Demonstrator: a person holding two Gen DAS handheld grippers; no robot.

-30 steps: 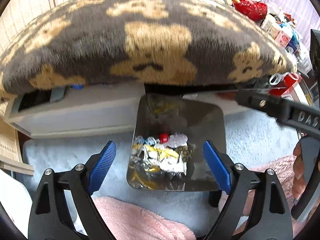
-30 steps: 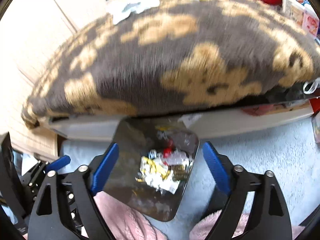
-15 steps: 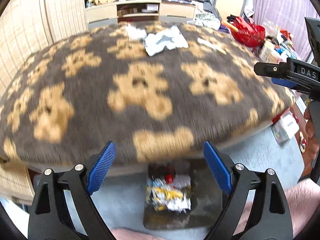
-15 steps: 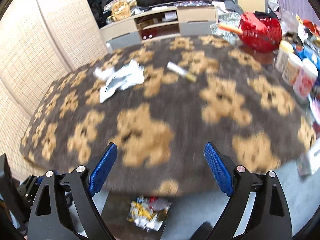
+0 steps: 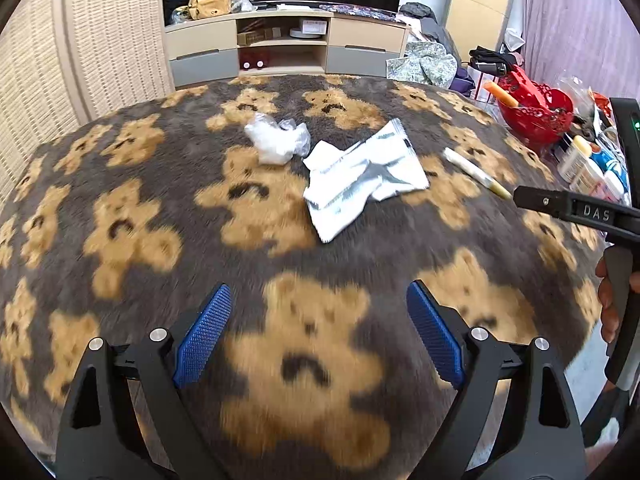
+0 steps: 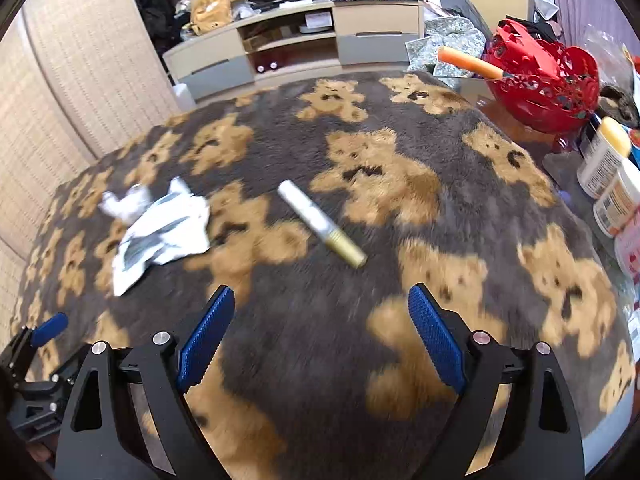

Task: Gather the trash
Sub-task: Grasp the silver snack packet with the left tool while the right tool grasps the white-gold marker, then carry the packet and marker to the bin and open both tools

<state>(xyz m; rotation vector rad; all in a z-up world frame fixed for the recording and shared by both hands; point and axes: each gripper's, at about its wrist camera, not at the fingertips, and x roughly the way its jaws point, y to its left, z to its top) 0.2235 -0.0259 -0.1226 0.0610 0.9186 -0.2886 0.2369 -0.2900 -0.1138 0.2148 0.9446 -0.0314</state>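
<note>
A crumpled silver-white wrapper point(image 5: 362, 182) lies on the grey bear-print blanket point(image 5: 200, 240), with a small clear plastic wad point(image 5: 276, 142) behind it to the left. A white stick packet with a gold end point(image 5: 474, 172) lies to the right. The wrapper point(image 6: 160, 236), wad point(image 6: 116, 202) and stick packet point(image 6: 320, 224) also show in the right wrist view. My left gripper point(image 5: 318, 336) is open and empty above the blanket's near part. My right gripper point(image 6: 318, 336) is open and empty, short of the stick packet.
A red basket point(image 6: 548, 80) with a carrot-like stick stands at the blanket's far right. Bottles and jars point(image 6: 612, 176) crowd the right edge. A TV cabinet point(image 5: 284, 50) stands behind, and a wicker screen point(image 5: 60, 60) is on the left.
Both grippers rose from the floor-level bin of wrappers to above the blanket top. The bin dropped out of view and the trash on the blanket came into view.
</note>
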